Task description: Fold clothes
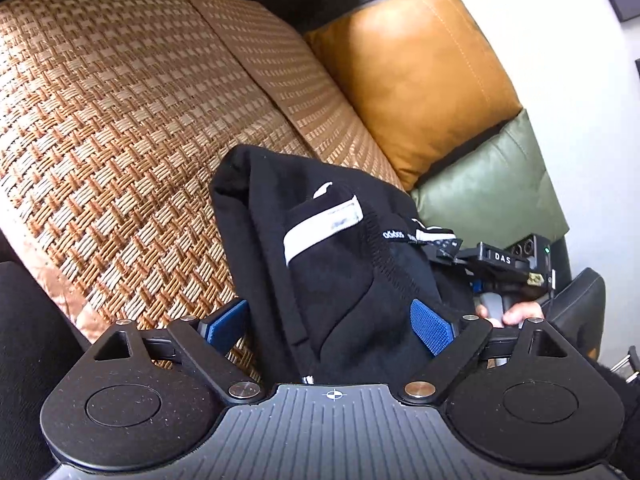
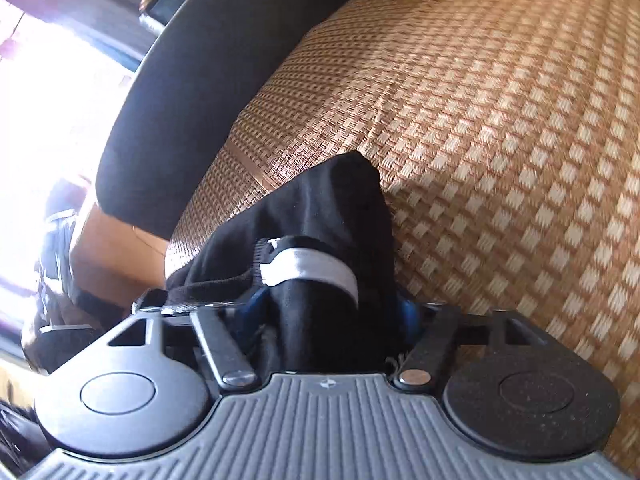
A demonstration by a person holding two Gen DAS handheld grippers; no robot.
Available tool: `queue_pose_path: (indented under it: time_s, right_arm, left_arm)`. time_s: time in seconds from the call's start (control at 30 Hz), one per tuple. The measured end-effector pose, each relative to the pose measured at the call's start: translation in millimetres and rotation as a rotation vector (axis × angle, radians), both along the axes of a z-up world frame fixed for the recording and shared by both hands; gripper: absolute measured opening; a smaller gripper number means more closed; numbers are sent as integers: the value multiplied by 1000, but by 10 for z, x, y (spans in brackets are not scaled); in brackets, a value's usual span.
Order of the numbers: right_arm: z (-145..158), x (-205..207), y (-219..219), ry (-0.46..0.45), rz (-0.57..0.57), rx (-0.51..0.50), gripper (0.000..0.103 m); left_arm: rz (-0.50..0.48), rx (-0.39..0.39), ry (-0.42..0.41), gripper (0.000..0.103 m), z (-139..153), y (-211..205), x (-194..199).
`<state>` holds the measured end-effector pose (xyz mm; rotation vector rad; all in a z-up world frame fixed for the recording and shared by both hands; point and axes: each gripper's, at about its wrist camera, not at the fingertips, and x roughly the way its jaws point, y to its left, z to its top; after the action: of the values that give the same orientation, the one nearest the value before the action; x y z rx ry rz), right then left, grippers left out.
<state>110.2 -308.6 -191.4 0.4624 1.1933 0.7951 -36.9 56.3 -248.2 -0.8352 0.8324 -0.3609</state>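
Black garment (image 1: 320, 264) was held up off the woven mat (image 1: 120, 120) that covers the sofa seat, bunched between both grippers rather than lying flat.

Left gripper (image 1: 332, 326): blue pads (image 1: 432, 330) stood apart with cloth hanging through the gap. One pad lay against the fabric, the other pad was half hidden behind a fold. Could not tell whether it was pinching or only cradling the cloth.

Right gripper (image 2: 328, 312): jaws drawn in close around a thick roll of the same black garment (image 2: 320, 216); clenched on the cloth as far as the wrist view showed. A white label (image 2: 312, 266) wrapped across the roll just above the jaws; white label (image 1: 324, 226) also showed in the left view near a serged seam, so the inside of the garment was facing out.

Right gripper body was visible in the left view, just beside the garment near the mat's right edge, in front of the green cushion (image 1: 492, 188); tan cushion (image 1: 416, 76) behind it.

Judgement: the two holds were close together, likely on one edge or waistband, so the piece could be shaken out and laid on the mat. Folding proper not yet begun; the mat's centre was the obvious landing area.
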Motion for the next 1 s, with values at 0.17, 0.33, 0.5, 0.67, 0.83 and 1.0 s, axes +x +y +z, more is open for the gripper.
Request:
queue_pose_path:
  time_s: [0.17,0.33,0.5,0.67,0.83,1.0]
  right_arm:
    - [205,-312,-57,-17,-108,2,38]
    - [338,-733,-309,-30,-234,75,35]
    - [217,-907,-336,0,-251,-60,60]
    - [248,-1029,-518,17,-225,-43,64]
    - [65,-1192,-613,74,-268,18,70]
    - [-43,-1136,-460,67,-295,56,77]
  left_arm:
    - [-27,-7,28,47,-2,78,174]
    - [-132,70,10,50,105,96,546]
    - [-135,104,20,77,197,107,470]
    - [-128,86,29,85,126,265,237]
    - [-206,36,10,87,44,169,415]
    - [-253,36,-22,88,9,28,610]
